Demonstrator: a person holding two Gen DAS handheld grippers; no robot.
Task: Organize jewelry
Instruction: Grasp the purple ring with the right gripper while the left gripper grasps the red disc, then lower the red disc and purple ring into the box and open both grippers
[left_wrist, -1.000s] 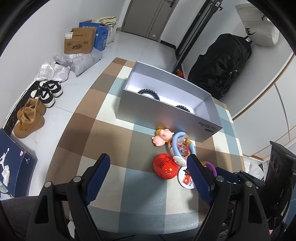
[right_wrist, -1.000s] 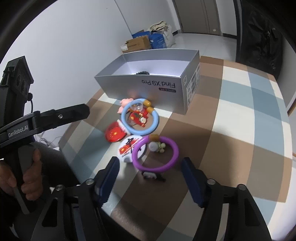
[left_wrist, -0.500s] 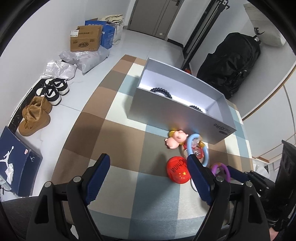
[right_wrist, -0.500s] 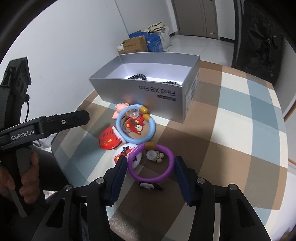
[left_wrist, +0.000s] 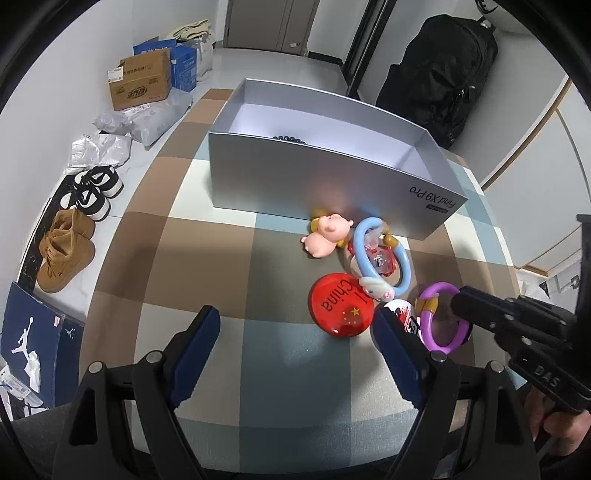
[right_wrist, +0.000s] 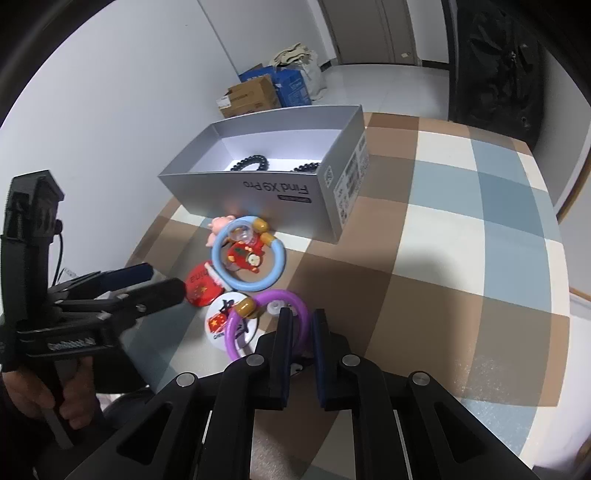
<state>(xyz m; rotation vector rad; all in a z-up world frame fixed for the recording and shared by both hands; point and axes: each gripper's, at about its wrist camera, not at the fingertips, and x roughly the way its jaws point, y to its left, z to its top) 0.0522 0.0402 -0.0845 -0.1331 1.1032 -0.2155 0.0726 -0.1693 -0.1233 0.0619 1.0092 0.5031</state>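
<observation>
Gripping purple ring (right_wrist: 266, 322), right gripper (right_wrist: 300, 322) fingers clamped on it, near box (right_wrist: 266, 184); left gripper (left_wrist: 295, 325) fingers apart, nearer than the box.

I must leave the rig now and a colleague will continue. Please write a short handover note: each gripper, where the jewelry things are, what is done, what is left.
Right gripper: shut on the purple ring, which is at the table edge.
Left gripper: open, holding nothing, hovering near the red China badge.
Grey box: open, with two dark bead bracelets inside.
Outside the box, in front of it: blue ring, pink pig figure, red China badge, white badge.
Done: only the bracelets are in the box.
Left: put the purple ring in, then probably the other loose pieces.
</observation>
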